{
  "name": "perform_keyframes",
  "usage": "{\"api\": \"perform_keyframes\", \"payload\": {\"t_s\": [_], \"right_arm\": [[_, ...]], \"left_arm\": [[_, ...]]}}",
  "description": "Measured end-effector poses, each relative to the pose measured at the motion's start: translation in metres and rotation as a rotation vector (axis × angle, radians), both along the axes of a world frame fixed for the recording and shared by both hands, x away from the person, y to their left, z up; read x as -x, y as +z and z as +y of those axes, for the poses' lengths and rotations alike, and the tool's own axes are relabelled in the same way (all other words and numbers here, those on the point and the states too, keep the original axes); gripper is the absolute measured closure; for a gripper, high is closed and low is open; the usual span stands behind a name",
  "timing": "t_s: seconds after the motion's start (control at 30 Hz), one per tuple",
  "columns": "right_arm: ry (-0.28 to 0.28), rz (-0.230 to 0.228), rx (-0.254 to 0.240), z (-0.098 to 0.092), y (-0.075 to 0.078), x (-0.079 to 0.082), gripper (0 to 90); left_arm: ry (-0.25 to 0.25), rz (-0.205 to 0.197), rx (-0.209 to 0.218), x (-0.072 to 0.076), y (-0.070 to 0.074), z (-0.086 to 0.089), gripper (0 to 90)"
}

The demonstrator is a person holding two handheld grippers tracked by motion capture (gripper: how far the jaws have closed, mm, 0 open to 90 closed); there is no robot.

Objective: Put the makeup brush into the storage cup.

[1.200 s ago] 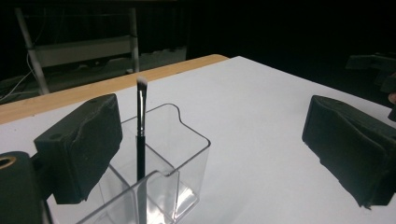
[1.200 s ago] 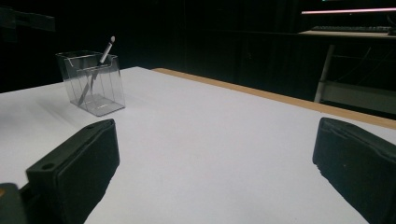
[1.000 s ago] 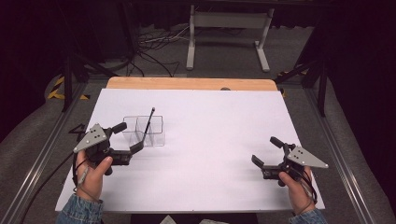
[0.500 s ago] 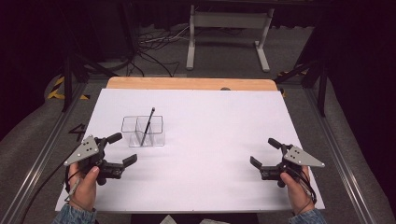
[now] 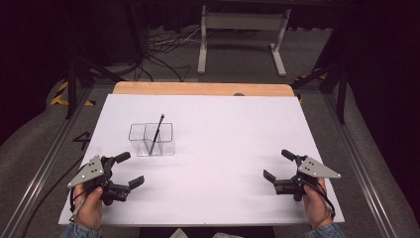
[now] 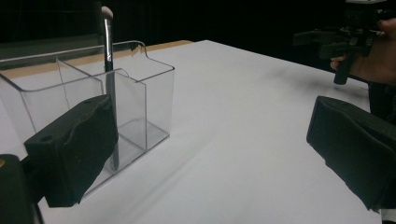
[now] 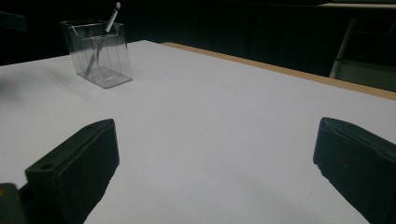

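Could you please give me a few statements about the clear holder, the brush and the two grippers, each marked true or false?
1. The brush stands inside the clear holder. True.
2. The left gripper is shut on the brush. False: its jaws are spread wide and hold nothing, apart from the holder.
3. The right gripper is open, at the table's right side. True.
4. The holder lies tipped on its side. False: it stands upright on the white table.
5. The brush leans, its tip rising above the holder's rim. True.
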State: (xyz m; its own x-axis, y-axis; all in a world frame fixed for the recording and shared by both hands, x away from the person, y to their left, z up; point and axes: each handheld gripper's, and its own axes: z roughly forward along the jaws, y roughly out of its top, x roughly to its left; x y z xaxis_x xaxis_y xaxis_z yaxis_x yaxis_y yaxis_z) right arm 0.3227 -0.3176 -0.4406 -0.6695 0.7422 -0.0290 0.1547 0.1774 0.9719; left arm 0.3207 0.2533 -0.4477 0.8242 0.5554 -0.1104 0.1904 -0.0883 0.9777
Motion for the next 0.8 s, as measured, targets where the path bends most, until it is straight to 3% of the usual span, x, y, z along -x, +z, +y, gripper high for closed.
{"api": "perform_keyframes", "payload": {"t_s": [0.07,0.23,0.47,0.8], "right_arm": [[0.001,0.0,-0.003,0.0,-0.001,0.0,0.6],[-0.003,-0.024,-0.009,-0.001,-0.005,0.003,0.6],[0.016,-0.009,-0.008,-0.001,-0.013,0.007,0.6],[0.022,-0.012,-0.009,0.0,-0.015,0.009,0.5]], "left_arm": [[-0.007,0.002,-0.002,0.001,-0.002,0.001,2.7],[-0.013,0.006,0.055,0.001,-0.01,0.003,2.5],[-0.006,-0.004,0.022,0.005,-0.016,0.003,2.3],[0.014,0.014,0.002,0.01,-0.024,0.002,2.1]]}}
